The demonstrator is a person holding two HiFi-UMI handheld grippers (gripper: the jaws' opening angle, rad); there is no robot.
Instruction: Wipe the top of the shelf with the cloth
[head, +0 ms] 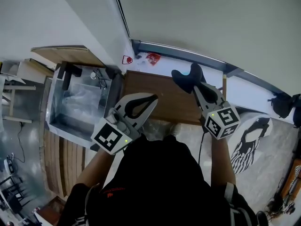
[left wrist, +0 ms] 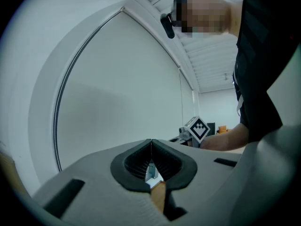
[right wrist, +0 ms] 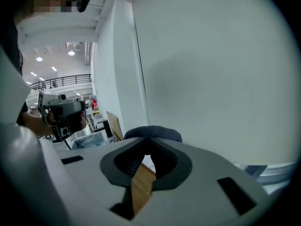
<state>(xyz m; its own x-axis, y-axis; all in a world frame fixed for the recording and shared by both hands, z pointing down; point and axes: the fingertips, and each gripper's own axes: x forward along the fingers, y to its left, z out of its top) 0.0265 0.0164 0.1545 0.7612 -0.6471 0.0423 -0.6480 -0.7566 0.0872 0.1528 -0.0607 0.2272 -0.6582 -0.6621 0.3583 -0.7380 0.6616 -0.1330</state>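
The shelf's brown wooden top (head: 162,98) lies below both grippers, against a white wall. My right gripper (head: 194,84) is shut on a dark blue cloth (head: 186,76), held over the top's far right part. In the right gripper view the cloth (right wrist: 153,131) bulges out past the closed tips, and the wood (right wrist: 141,185) shows through the jaw opening. My left gripper (head: 151,98) hovers over the top's left part, shut with nothing in it. In its own view the left gripper (left wrist: 151,141) has its pads pressed together. I cannot tell whether the cloth touches the wood.
A clear plastic bin (head: 77,105) with crumpled wrap stands left of the shelf, with a wooden board (head: 68,54) behind it. Along the back runs a white sill (head: 188,62) with a red packet (head: 153,58). A black-and-white patterned thing (head: 251,138) lies on the floor at right.
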